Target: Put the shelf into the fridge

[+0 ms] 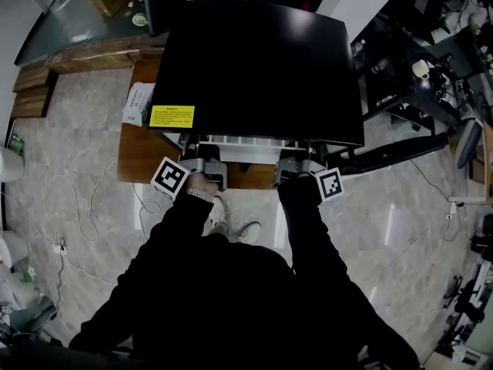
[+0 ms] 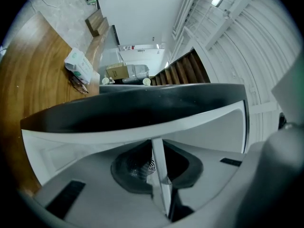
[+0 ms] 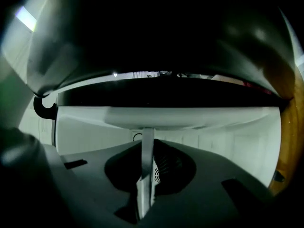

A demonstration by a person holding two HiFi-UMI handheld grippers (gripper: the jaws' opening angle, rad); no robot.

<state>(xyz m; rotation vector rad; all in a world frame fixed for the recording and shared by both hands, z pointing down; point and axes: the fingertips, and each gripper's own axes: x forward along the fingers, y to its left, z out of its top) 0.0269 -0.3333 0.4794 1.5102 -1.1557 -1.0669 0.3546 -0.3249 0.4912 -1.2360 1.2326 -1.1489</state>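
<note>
Two black-sleeved arms of a person reach forward from the bottom of the head view, each holding a claw with a square-marker cube. The left claw and the right claw sit side by side at the front of a black-topped fridge. In its own view, each claw is almost closed, pinching a thin white edge of the shelf. The shelf shows as a white strip just under the near edge of the fridge's top, spanning the gap between the two claws. How far it reaches inside is hidden. The fridge stands on a wooden counter over a pale marble floor. A yellow label is on the fridge's near left corner, and a white packet lies beside it on the counter.
</note>
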